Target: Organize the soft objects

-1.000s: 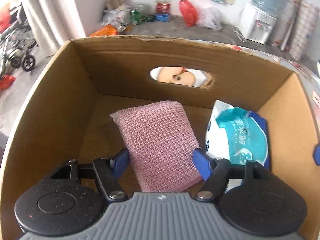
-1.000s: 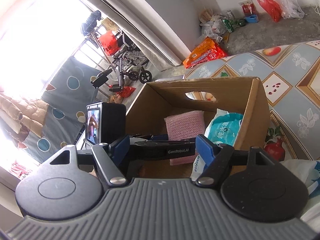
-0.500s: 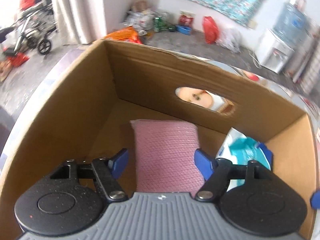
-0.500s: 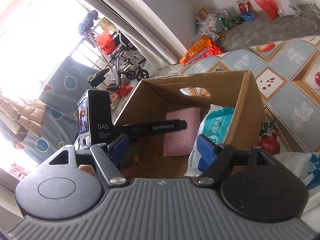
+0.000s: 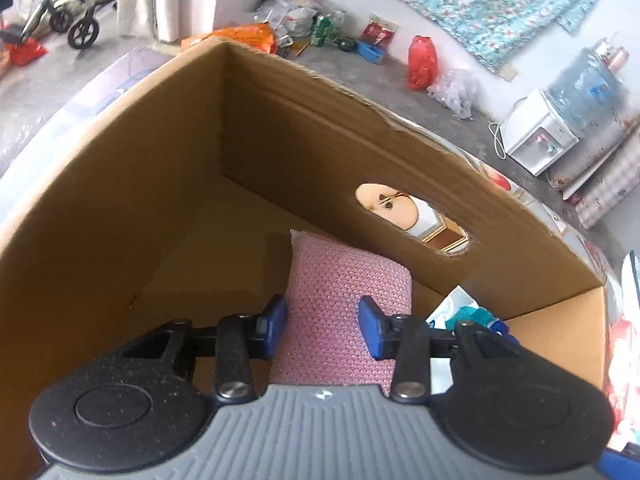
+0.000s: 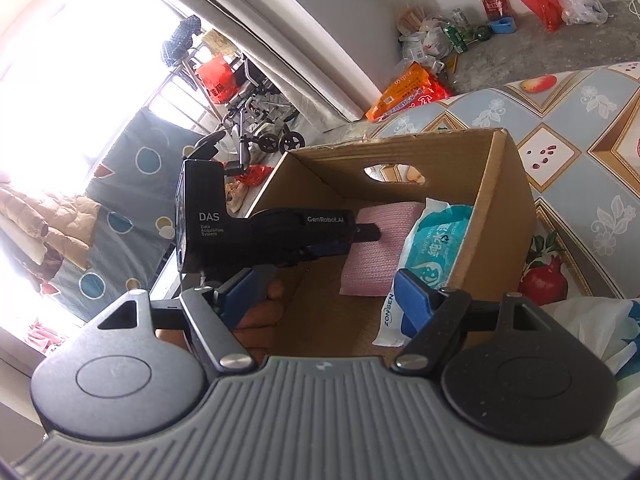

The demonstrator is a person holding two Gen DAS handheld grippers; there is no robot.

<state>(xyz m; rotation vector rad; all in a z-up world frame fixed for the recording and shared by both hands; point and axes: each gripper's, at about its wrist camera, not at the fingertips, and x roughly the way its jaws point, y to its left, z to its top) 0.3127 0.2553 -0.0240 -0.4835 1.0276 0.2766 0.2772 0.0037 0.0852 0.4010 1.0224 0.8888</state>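
Note:
A pink mesh sponge (image 5: pixel 348 284) lies on the floor of an open cardboard box (image 5: pixel 160 200), against its far wall with the handle hole. My left gripper (image 5: pixel 322 316) hangs over the sponge and points steeply down. Its jaws are closing; the sponge is wider than their gap and lies beneath them, not pinched. A white and teal wet-wipe pack (image 6: pixel 436 240) leans against the box's right wall (image 6: pixel 504 208) beside the sponge (image 6: pixel 380 256). In the right wrist view the left gripper (image 6: pixel 356 240) reaches into the box. My right gripper (image 6: pixel 332 284) stays open and empty at the near side.
The box stands on a blue and gold fruit-patterned cloth (image 6: pixel 580 120). A white and blue bag (image 6: pixel 600 320) lies at the right. A hand (image 6: pixel 260 312) holds the left gripper. Bags and bottles (image 5: pixel 320 28) litter the floor by the far wall, with a wheelchair (image 6: pixel 260 128) by the curtain.
My left gripper rolled and shifted over the box, so the near left corner now fills its view, and its jaws narrowed. The sponge lies still. The right gripper kept its place.

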